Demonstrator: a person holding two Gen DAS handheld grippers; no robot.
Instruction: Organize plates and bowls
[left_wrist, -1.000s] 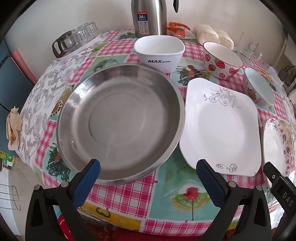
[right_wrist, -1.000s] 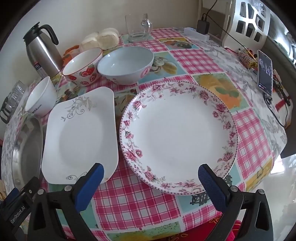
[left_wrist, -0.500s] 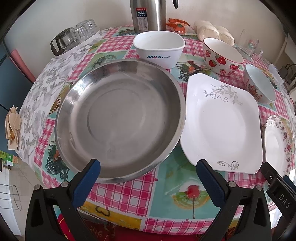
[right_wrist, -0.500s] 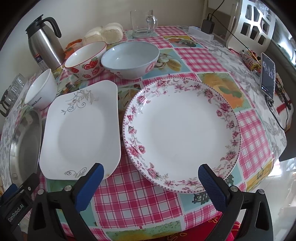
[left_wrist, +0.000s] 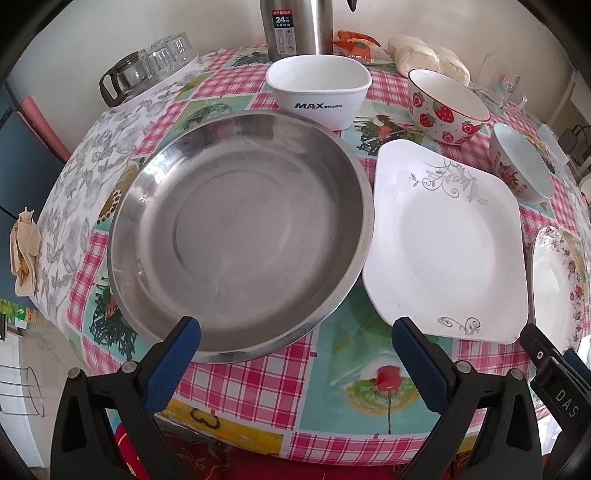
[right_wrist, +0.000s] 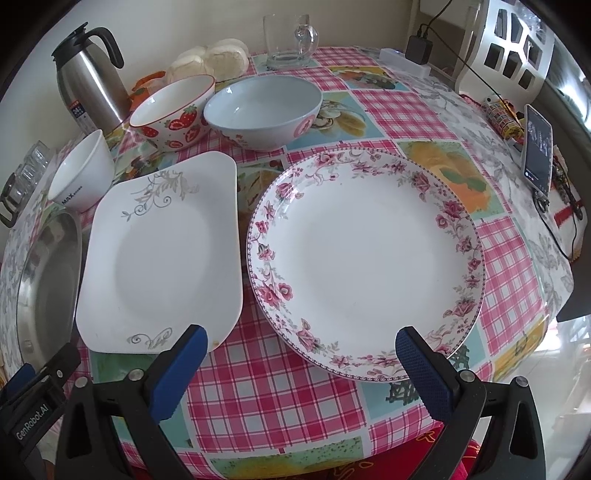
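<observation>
**Nothing stacked yet: all plates and bowls lying single on the desk**

Nearest, at the desk's (left_wrist: 258, 391) front edge: left tool (left_wrist: 295, 339) spread wide and empty, poised low over the steel pan's (left_wrist: 236, 236) near rim, one finger above that rim, the other over bare cloth between pan and square plate (left_wrist: 443, 251). Right tool (right_wrist: 301, 349) likewise released, holding nothing, straddling the near rim of the floral plate (right_wrist: 365, 258), its left finger close by the square plate's corner. No contact to be made out on either side.

Front row, left to right: steel pan, square plate, floral plate. Pan rim and square plate touching or very nearly so; square and floral plates just beside each other with a thin gap. Each flat on the cloth, each empty.

Back row behind them: white bowl (left_wrist: 317, 92) marked MAX just behind the pan, strawberry bowl (right_wrist: 173, 110) beside it, blue-lined bowl (right_wrist: 262, 110) touching or nearly touching the strawberry one. All upright, none nested.

Farthest back, not part of the job: thermos (right_wrist: 88, 85), buns (right_wrist: 210, 61), glass mug (right_wrist: 288, 40), and a phone (right_wrist: 537, 147) at the right edge.

Judged from this layout, at the very start: no plate on another, no bowl inside another. Left to do, most likely: gathering the three flat pieces into one pile and nesting the three bowls. First pick probably at the near rims under the tools.
</observation>
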